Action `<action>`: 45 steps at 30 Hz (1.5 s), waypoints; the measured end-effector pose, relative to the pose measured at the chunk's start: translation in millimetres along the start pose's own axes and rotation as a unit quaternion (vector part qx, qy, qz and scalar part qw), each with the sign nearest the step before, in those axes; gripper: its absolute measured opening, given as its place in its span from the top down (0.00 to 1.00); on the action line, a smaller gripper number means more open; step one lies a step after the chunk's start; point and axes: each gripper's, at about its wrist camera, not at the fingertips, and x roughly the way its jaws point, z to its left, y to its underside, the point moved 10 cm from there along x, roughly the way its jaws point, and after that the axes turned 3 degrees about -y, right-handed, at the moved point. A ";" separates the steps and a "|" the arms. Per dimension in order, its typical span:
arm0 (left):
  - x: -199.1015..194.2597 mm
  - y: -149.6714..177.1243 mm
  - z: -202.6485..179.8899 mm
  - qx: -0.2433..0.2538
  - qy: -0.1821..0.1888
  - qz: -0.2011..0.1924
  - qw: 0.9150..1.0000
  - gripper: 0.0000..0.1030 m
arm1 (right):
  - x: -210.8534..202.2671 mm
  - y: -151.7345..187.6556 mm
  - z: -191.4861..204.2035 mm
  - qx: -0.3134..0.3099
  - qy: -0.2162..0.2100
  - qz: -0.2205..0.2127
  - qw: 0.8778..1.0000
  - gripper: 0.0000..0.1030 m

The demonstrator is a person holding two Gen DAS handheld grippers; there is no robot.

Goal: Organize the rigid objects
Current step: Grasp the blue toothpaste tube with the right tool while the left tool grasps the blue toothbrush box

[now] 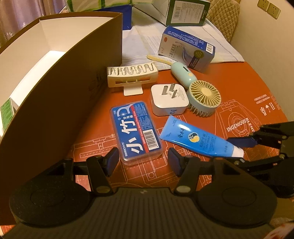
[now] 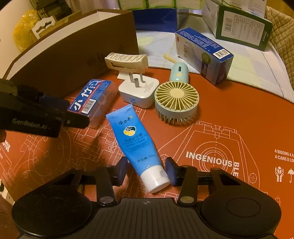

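Note:
On the orange mat lie a blue floss-pick case [image 1: 136,131] [image 2: 91,100], a blue hand-cream tube [image 1: 198,140] [image 2: 136,145], a white plug adapter [image 1: 169,99] [image 2: 139,92], a green hand fan [image 1: 200,92] [image 2: 176,101] and a cream rack [image 1: 132,76] [image 2: 126,61]. My left gripper [image 1: 144,161] is open, its fingers on either side of the case's near end. My right gripper [image 2: 146,171] is open around the tube's white cap [image 2: 156,180], not closed on it. It also shows in the left wrist view [image 1: 244,147].
A large brown cardboard box [image 1: 60,77] [image 2: 73,55], open on top, stands at the left. A blue-and-white carton [image 1: 187,49] [image 2: 204,55] and a green box [image 1: 187,12] [image 2: 242,25] sit behind on a striped cloth [image 1: 147,40]. A cream stick [image 1: 159,58] lies by the fan handle.

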 end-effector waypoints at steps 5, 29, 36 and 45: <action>7.8 -1.2 0.4 0.004 -0.003 0.004 1.000 0.46 | -6.0 7.8 -2.8 0.012 0.006 0.000 1.000 0.66; -9.5 45.3 16.6 0.001 -0.009 0.003 1.000 0.46 | -14.9 28.7 -5.2 0.031 0.017 -0.002 0.999 0.71; -19.2 57.4 18.0 0.005 -0.004 0.018 1.000 0.46 | -13.8 28.2 -2.4 0.032 0.011 -0.002 0.999 0.70; -10.2 36.1 19.2 0.008 -0.022 0.010 1.000 0.41 | -6.4 18.5 0.7 0.017 0.025 -0.010 0.999 0.60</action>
